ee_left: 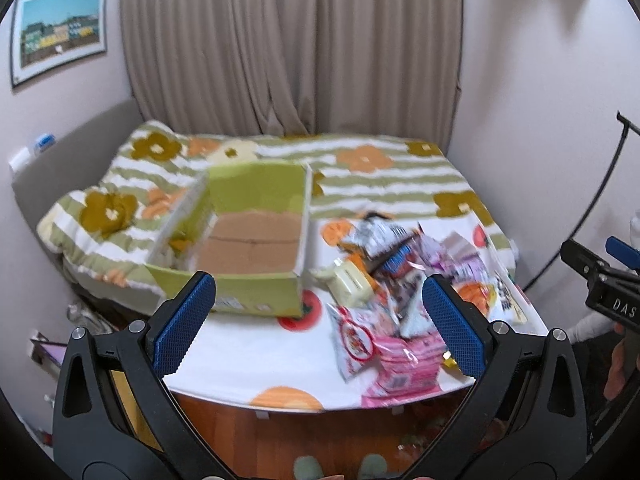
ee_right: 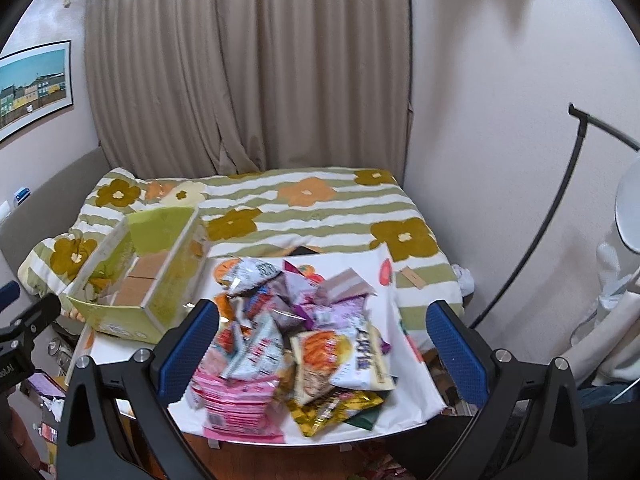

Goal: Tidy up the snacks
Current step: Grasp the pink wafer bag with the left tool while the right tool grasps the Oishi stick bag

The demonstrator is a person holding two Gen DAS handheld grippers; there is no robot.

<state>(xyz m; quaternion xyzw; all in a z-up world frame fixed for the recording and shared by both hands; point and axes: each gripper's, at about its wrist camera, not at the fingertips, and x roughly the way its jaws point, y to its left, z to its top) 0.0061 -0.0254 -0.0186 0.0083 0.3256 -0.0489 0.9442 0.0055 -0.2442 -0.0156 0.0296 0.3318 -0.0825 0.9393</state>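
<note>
pink snack pack (ee_right: 236,400) under right gripper (ee_right: 326,350)

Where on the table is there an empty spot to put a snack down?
The bare white patch of the table lies along the near edge, bordered by the green box behind and the snack pile to its right. The box floor looks mostly bare too. The pile's side is crowded.

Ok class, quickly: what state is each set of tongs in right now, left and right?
Left tongs: open, holding nothing.
Right tongs: open, holding nothing, above the snack pile.
</note>
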